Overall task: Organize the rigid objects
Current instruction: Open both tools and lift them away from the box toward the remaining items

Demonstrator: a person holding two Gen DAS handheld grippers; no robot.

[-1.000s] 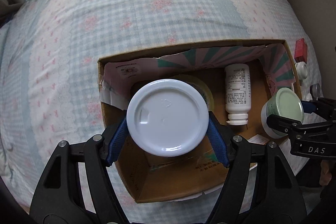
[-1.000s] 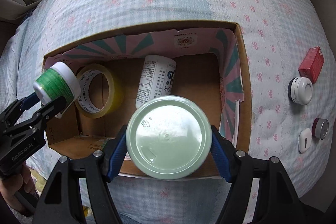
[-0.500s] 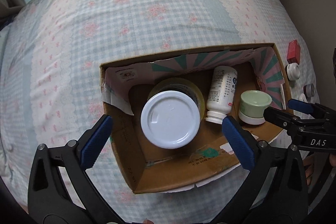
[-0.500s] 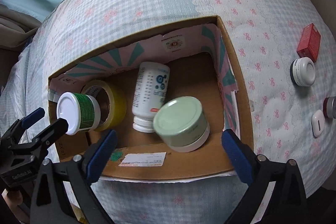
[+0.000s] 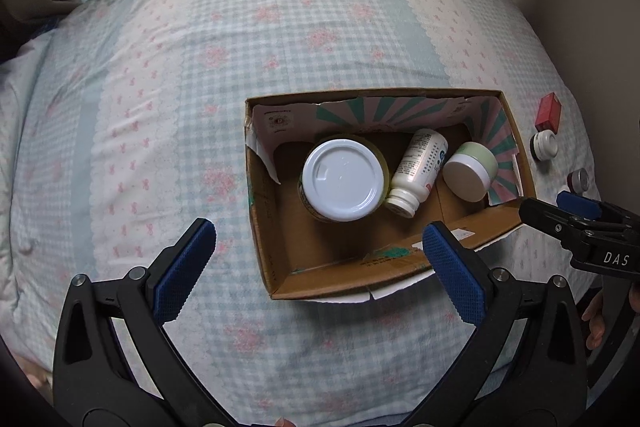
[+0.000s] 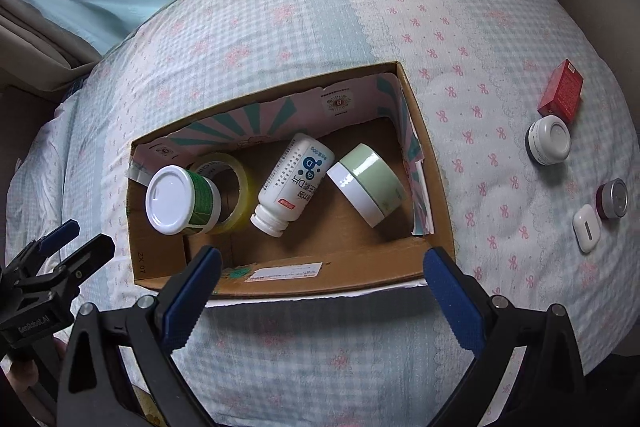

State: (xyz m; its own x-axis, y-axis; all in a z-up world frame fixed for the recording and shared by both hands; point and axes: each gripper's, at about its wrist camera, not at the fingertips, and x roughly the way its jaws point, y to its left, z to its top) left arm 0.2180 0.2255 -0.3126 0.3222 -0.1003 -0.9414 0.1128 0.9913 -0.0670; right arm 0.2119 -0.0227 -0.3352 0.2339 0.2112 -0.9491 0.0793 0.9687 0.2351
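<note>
Fingers (image 6: 192,291) spread, empty; bottle (image 6: 294,189) flat, neck nearward.

Cardboard box (image 5: 280,267) holds 3 containers; left hand-held gripper (image 5: 316,267) spread wide above it.

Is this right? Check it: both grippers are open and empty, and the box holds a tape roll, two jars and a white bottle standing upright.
One thing is wrong: the white bottle lies on its side in the box, cap toward the near wall, as the right wrist view shows. The rest holds: left gripper and right gripper are open and empty, with tape roll, white-lidded jar and green jar inside.
</note>
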